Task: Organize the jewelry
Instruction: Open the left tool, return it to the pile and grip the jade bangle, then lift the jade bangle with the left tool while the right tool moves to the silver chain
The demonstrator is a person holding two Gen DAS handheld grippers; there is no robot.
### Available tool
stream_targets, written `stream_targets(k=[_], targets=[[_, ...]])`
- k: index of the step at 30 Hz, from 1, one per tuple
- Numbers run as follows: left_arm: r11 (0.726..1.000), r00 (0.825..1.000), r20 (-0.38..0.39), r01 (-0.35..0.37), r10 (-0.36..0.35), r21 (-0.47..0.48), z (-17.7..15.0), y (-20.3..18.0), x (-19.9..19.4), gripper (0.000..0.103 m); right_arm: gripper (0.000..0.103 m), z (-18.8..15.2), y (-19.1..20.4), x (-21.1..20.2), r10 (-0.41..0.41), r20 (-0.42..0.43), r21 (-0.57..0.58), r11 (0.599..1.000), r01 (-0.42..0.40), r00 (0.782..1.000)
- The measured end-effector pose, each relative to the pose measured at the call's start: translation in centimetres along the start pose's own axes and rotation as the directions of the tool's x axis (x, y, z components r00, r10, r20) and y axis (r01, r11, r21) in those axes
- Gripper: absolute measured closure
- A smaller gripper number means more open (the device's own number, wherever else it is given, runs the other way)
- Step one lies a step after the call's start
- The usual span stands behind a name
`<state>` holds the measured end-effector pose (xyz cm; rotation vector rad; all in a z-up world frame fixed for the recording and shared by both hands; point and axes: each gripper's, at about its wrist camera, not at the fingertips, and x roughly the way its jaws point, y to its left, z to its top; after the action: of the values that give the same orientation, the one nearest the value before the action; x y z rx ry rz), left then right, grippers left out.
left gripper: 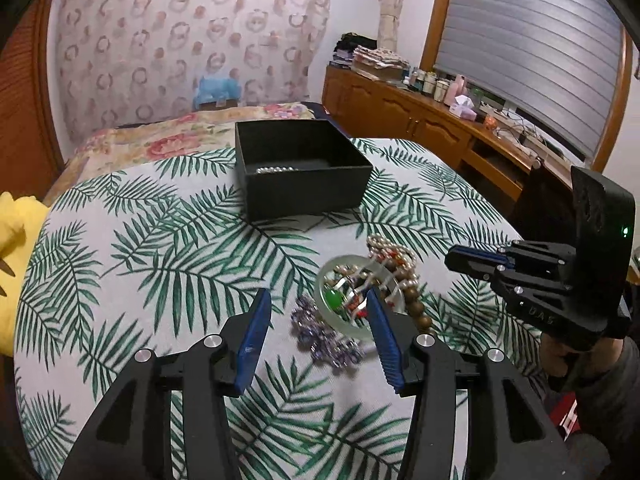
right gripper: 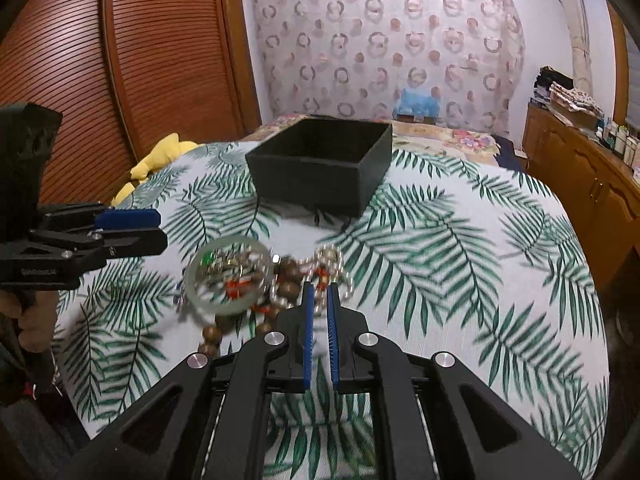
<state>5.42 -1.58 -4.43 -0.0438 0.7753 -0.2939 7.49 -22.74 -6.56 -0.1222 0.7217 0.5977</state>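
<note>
We find the left tongs [left gripper: 316, 300] spread wide and empty over the jewelry pile [left gripper: 360, 292] on the leaf-print tabletop [left gripper: 160, 248]. The right tongs [right gripper: 319, 292] stand nearly closed, apparently pinching a pearl strand [right gripper: 332, 264]. The black box [left gripper: 300, 168] sits beyond the pile.

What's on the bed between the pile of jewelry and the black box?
Nothing but leaf-print cloth. In both wrist views the stretch from the jewelry pile to the black box is bare; the right wrist view only shows the box's shadow there.
</note>
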Motion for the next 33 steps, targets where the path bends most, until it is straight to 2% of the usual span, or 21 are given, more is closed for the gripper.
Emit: stream_targets(k=[2,4,8,16,20,33], targets=[[1.000,1.000,-0.003,-0.005,0.005,0.008,-0.4,-0.4,-0.1,0.048,0.085,-0.7,0.3,-0.2,-0.005,-0.008,-0.004,1.000,0.005,1.000],[1.000,1.000,-0.005,-0.010,0.010,0.018,-0.7,-0.8,-0.1,0.032,0.080,-1.3,0.3,-0.4,0.001,-0.017,0.001,1.000,-0.001,1.000],[0.999,1.000,-0.027,-0.012,0.013,0.049,-0.8,-1.6,0.5,0.027,0.077,-2.4,0.1,-0.4,-0.006,-0.037,0.002,1.000,0.006,0.999],[0.992,0.995,-0.091,-0.015,0.027,0.126,-0.4,-3.2,3.1,0.026,0.075,-2.9,0.0,-0.4,0.004,-0.035,0.003,1.000,-0.004,0.999],[0.987,0.991,-0.129,-0.021,0.042,0.157,-0.1,-3.6,4.7,0.021,0.075,-3.0,0.0,-0.5,0.003,-0.030,-0.001,1.000,-0.003,1.000],[0.971,0.983,-0.161,-0.052,0.091,0.232,1.1,-4.5,7.2,0.020,0.075,-3.2,0.0,-0.7,0.011,-0.013,-0.001,1.000,-0.011,1.000]])
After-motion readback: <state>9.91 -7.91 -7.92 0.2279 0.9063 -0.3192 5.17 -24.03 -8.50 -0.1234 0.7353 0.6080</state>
